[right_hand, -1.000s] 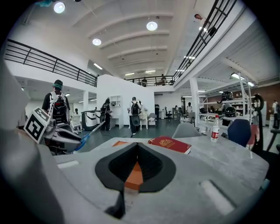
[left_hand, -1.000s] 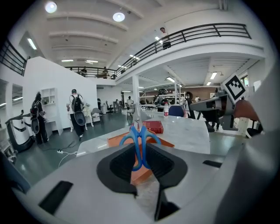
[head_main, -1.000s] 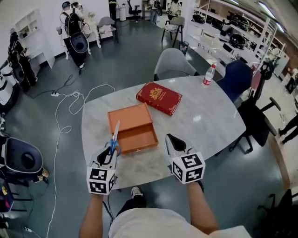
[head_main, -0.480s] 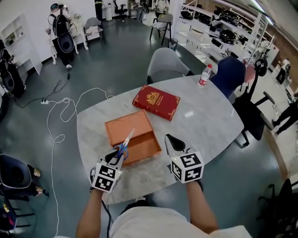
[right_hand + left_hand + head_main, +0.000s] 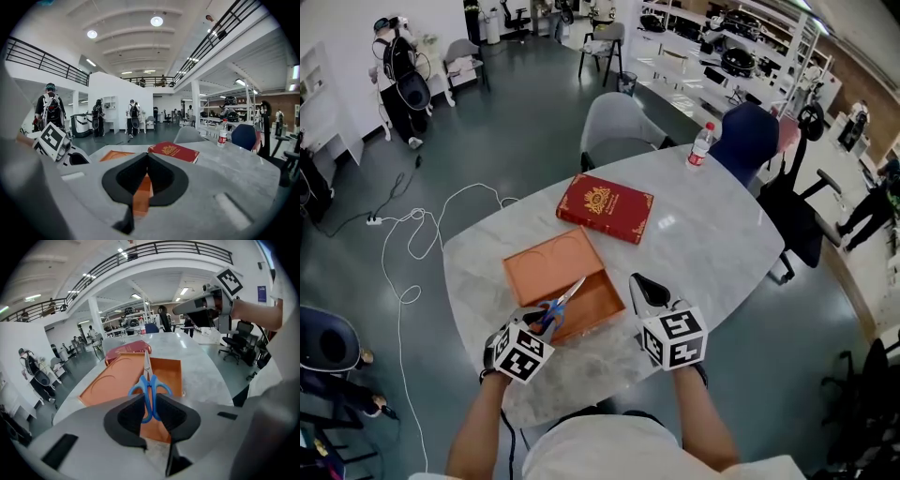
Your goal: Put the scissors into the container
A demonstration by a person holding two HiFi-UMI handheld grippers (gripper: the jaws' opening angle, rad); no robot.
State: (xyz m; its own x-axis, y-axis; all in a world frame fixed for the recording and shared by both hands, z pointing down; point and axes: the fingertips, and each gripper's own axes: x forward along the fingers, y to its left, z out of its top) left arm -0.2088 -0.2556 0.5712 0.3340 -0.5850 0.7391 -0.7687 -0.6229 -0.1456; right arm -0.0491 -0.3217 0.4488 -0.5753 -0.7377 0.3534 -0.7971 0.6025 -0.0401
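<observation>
Blue-handled scissors (image 5: 555, 309) (image 5: 148, 389) are held by the handles in my left gripper (image 5: 542, 323) (image 5: 149, 412), which is shut on them. Their blades point out over the open orange box (image 5: 595, 305) (image 5: 169, 373), above its tray half near the front edge. The box's lid (image 5: 546, 267) (image 5: 115, 380) lies flat beside the tray. My right gripper (image 5: 639, 289) (image 5: 146, 165) hovers just right of the box with its jaws shut and nothing between them. In the right gripper view a strip of the orange box (image 5: 141, 192) shows beyond the jaws.
A red book (image 5: 606, 206) (image 5: 173, 151) lies on the grey marble table (image 5: 722, 244) behind the box. A water bottle (image 5: 700, 145) (image 5: 222, 133) stands at the far right edge. Chairs (image 5: 614, 127) ring the far side; a white cable (image 5: 403, 244) runs over the floor at left.
My left gripper has swung the scissors rightward and forward, so the blades now point over the orange box. The right gripper has stayed put.
</observation>
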